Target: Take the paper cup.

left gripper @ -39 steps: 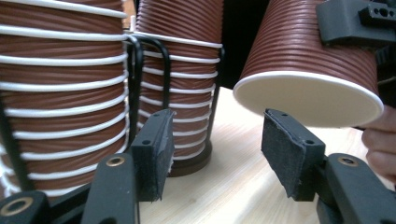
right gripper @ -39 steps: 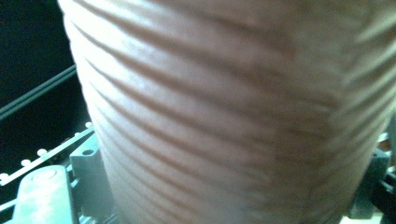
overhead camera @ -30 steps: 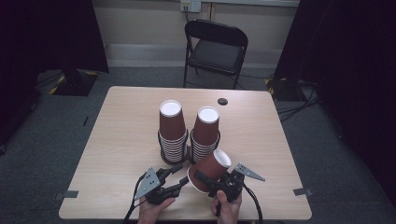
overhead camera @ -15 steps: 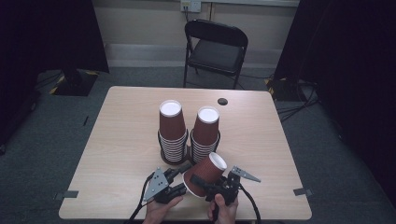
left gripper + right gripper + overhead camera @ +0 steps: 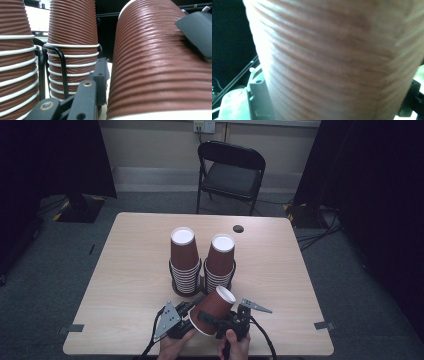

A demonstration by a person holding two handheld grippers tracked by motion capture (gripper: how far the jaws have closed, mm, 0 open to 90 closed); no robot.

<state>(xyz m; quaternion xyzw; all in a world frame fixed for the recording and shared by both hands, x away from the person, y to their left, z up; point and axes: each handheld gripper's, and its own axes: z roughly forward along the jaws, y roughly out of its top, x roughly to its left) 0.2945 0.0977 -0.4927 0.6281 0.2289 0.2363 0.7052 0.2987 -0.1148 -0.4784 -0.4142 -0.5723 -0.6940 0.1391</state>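
My right hand-held gripper (image 5: 220,322) pinches the ribbed brown paper cup (image 5: 212,310) tilted above the pale wooden surface (image 5: 130,270), while my left hand-held gripper (image 5: 187,312), just closing, stays spread beside it.

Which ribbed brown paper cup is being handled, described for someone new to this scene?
On the light wooden table, two upright stacks of ribbed brown paper cups stand mid-table. The handled cup is nearer the front edge, alone, tilted, white base up, between two black grippers.
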